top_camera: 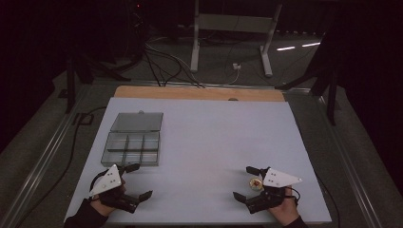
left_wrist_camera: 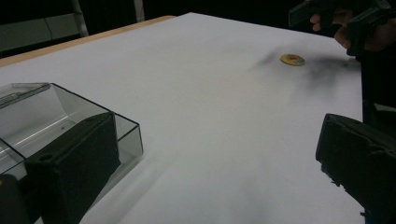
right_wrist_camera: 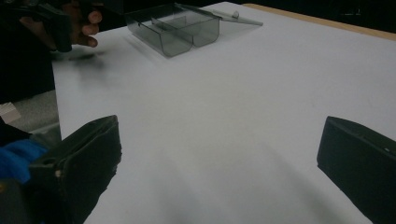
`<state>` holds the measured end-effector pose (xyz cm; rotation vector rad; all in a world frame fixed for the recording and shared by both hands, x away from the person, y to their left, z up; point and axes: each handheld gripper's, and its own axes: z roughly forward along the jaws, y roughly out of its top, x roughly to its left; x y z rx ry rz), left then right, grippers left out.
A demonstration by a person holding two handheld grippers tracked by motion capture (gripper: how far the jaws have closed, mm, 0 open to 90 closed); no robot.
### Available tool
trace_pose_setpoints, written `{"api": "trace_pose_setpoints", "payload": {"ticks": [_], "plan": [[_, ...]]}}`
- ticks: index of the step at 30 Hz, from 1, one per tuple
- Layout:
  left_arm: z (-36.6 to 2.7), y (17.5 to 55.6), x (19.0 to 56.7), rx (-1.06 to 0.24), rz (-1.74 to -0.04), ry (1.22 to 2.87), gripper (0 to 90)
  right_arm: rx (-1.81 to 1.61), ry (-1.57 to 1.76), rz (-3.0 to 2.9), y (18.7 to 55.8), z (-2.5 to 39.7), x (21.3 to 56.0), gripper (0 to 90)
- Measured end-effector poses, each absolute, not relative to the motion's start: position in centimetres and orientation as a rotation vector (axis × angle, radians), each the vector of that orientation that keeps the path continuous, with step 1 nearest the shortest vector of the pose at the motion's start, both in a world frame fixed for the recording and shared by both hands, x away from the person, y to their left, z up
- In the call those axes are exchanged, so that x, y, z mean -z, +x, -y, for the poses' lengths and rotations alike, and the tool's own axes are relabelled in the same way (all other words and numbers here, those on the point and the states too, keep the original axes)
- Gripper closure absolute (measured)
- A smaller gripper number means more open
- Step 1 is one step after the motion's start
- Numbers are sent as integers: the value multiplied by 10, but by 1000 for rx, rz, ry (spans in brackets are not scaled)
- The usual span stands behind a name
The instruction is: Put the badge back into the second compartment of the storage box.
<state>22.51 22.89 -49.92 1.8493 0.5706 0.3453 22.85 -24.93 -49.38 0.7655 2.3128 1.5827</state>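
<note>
High view, looking down on a white table [top_camera: 209, 142]: a person's two hands come in from the near edge, each holding a two-jaw gripper. Between the spread jaws of the right gripper [top_camera: 247, 183], near the front right of the table, lies a small round gold token [top_camera: 257, 183] with a touch of red on its face, flat on the surface and untouched by either jaw. The left gripper [top_camera: 140, 180] rests at the front left, its jaws also wide apart and holding nothing, with one jaw tip just beside the near wall of a clear plastic box [top_camera: 131, 148]. That box is divided into small compartments, which look empty, and its lid [top_camera: 138, 121] lies folded open behind it. From the left gripper view the token [left_wrist_camera: 292, 59] appears far across the table as a thin disc, and the box [left_wrist_camera: 70, 121] stands close by. From the right gripper view both black jaws stand parted over bare table, with the box [right_wrist_camera: 177, 28] well apart on the far side. The token is probably light, stiff and smooth, so thin that it may slip or flip; it seems best pinched across its rim, jaws low against the table
</note>
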Motion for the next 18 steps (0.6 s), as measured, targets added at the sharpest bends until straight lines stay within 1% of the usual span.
{"api": "trace_pose_setpoints", "payload": {"ticks": [18], "plan": [[-230, 225, 499, -346, -580, 1840, 4, -1520, 908, -2190, 238, 264, 487, 0]]}}
